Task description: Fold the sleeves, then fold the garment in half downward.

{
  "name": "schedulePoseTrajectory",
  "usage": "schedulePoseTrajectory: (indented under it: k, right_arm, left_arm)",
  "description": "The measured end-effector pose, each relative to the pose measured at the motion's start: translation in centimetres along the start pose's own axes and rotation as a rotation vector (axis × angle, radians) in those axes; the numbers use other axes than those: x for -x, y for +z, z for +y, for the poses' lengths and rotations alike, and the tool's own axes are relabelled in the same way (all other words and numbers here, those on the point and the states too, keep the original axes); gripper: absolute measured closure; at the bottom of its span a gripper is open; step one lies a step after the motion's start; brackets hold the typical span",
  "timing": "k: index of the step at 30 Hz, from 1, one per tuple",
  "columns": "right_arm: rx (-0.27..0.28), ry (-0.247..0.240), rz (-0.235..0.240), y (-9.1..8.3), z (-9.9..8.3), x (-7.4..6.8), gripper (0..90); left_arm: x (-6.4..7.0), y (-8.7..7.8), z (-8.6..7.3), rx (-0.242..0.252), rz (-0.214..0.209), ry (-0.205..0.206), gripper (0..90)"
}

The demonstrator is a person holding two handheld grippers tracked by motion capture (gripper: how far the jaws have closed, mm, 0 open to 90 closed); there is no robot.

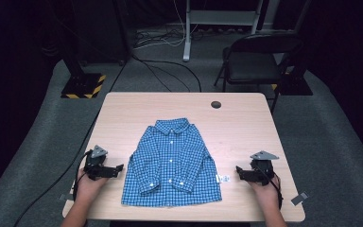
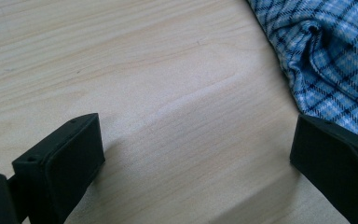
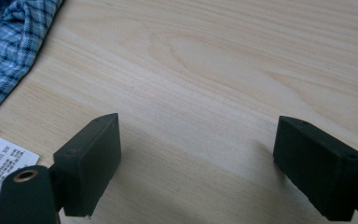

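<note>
- A small blue checked shirt (image 1: 172, 163) lay flat and face up in the middle of a pale wooden table (image 1: 246, 118), buttoned down the front, its collar toward the far edge and its hem toward the person's side.
- Both sleeves were folded in across the shirt's front, the cuffs resting low on the chest panels.
- The left gripper (image 1: 115, 170) sat on the tabletop just to the left of the shirt, level with its lower half, held by the person's left hand (image 1: 89, 185); its tips pointed at the shirt's left edge, close to it but apart.
- In the left gripper view, its jaws stood wide apart with bare wood between them and nothing gripped; the shirt's edge (image 2: 326, 60) showed just beyond the right-hand jaw.
- The right gripper (image 1: 241, 173) rested to the right of the shirt, level with its lower half, held by the right hand (image 1: 264, 191), tips toward the shirt but apart from it.
- Its jaws, too, were spread wide over bare wood and empty.
- A white care label (image 1: 223, 178) stuck out from the shirt's right side, between the shirt and the right gripper.
- A dark round cable port (image 1: 216, 104) lay beyond the shirt's collar, near the table's far edge.
</note>
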State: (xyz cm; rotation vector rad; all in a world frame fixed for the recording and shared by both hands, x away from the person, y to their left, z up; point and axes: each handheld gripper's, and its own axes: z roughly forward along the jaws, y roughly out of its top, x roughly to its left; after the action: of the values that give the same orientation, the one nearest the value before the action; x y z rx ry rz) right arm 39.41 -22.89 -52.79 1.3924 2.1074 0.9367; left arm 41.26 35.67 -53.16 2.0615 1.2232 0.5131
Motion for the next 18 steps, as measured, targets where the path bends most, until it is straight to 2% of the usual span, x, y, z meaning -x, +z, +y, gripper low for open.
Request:
schedulePoseTrajectory:
  k: [18]
  right_arm:
    - [-0.001, 0.0, -0.001, 0.12, -0.03, -0.01, 9.7]
  left_arm:
    - [0.08, 0.05, 0.01, -0.005, -0.006, 0.008, 0.5]
